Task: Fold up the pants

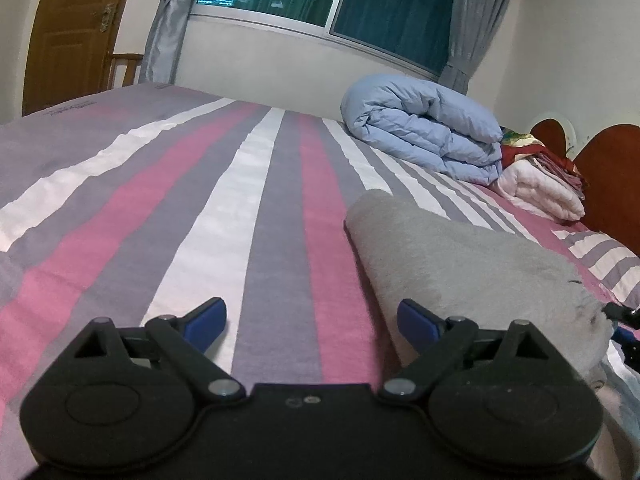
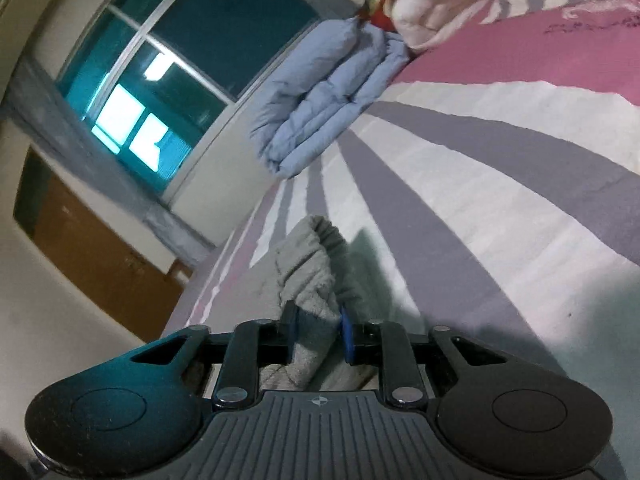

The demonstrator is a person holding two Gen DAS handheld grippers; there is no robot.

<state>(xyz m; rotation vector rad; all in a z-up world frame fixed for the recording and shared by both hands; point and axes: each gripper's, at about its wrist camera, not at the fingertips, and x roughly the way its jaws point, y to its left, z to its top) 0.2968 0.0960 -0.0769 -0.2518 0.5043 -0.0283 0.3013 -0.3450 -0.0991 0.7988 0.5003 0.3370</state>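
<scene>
The grey fleece pants (image 1: 460,260) lie folded into a thick bundle on the striped bed, to the right in the left wrist view. My left gripper (image 1: 311,306) hovers low over the sheet with its blue-padded jaws wide open and nothing between them; its right finger (image 1: 416,316) is at the near left edge of the pants. In the right wrist view, which is rolled sideways, my right gripper (image 2: 320,320) is shut on a bunched fold of the pants (image 2: 312,264), and the cloth fills the gap between the pads. A bit of the right gripper (image 1: 622,318) shows at the pants' right end.
The bed's pink, grey and white striped sheet (image 1: 260,200) spreads ahead and to the left. A folded light-blue duvet (image 1: 424,132) and a pale pink blanket (image 1: 540,188) lie at the far right by the wooden headboard (image 1: 608,168). Behind are a window and a door.
</scene>
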